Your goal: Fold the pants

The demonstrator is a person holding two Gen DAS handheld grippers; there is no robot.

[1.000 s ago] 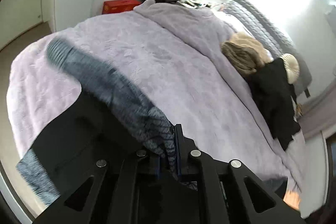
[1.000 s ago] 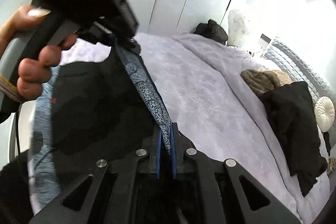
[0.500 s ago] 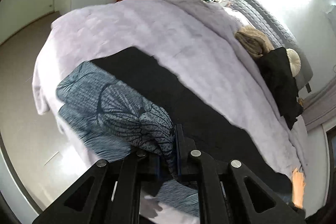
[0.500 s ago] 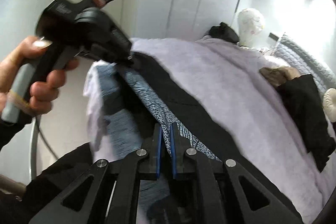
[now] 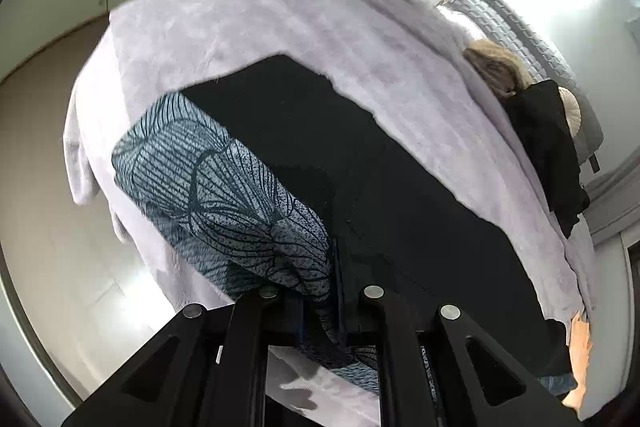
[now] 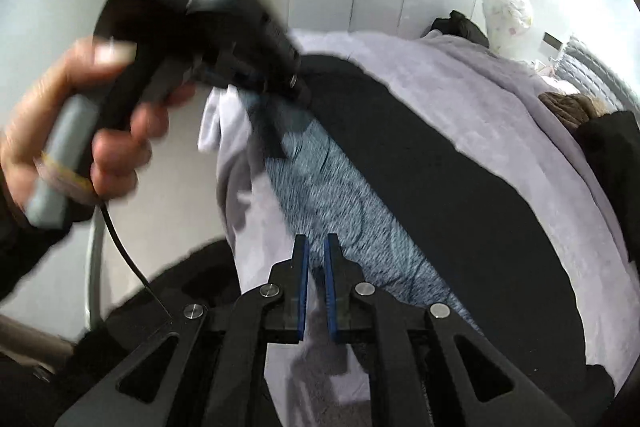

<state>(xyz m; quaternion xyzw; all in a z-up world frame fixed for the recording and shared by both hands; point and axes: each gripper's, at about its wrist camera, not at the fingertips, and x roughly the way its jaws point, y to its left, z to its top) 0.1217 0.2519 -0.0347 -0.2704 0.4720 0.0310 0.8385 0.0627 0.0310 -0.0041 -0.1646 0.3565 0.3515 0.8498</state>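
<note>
Laying the pants [image 5: 360, 187] flat on the bed [image 5: 280, 27]: left gripper [image 5: 320, 291] jaws clamped on the patterned edge between them. Right gripper [image 6: 316, 267] jaws apart, empty, pants just ahead. Next move, judged: regrip and fold.

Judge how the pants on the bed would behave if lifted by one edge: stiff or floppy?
Probably floppy: the pants lie flat along the blanket, and the patterned edge bunches where the left gripper pinches it. Likely light, since one pinch holds it.

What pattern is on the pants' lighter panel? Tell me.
Pale blue-grey with dark, veined leaf-like line work on the pants, beside plain black fabric; clearest in the left wrist view.
</note>
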